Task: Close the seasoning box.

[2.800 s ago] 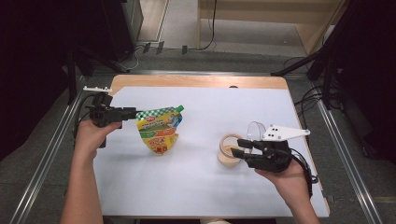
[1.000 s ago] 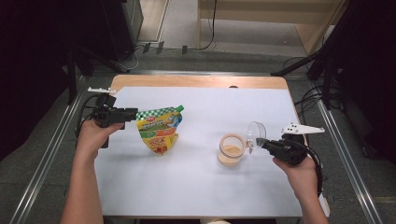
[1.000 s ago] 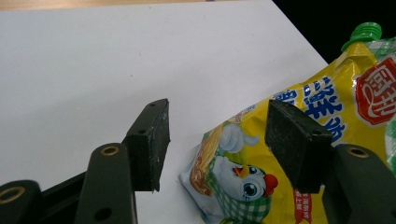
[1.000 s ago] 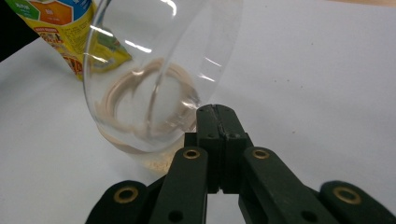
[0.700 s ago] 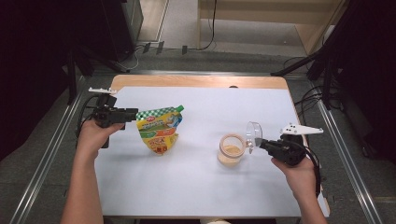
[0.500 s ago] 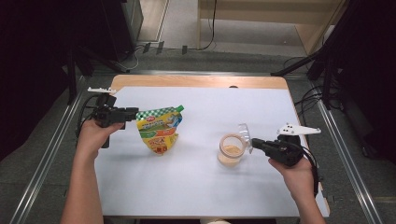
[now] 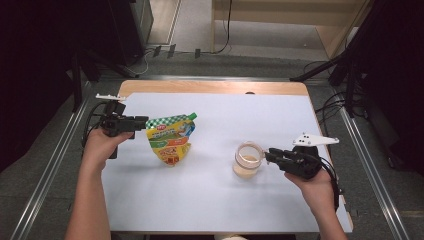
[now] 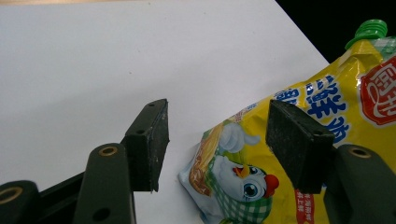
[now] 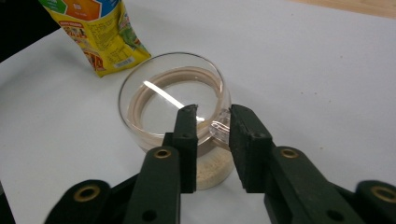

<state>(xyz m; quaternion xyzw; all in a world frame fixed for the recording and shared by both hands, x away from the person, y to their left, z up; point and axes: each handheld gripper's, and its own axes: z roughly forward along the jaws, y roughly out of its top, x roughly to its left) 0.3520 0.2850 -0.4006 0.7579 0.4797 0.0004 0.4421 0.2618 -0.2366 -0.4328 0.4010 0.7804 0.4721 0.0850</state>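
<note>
Lower right of the high view: right gripper (image 7: pixel 270 155) at the glass mug (image 7: pixel 247 160), jaws just eased apart, handle (image 9: pixel 220 127) between them, pads loose. Left of centre: left gripper (image 7: pixel 143 121), open, astride the yellow pouch (image 7: pixel 170 142) edge.

A wooden table (image 7: pixel 210 87) carried a white sheet (image 7: pixel 200 190) over most of its top. On the sheet a yellow spouted pouch (image 7: pixel 170 140) stood at the left, and a glass mug (image 7: pixel 247 160) stood right of centre, well apart
</note>
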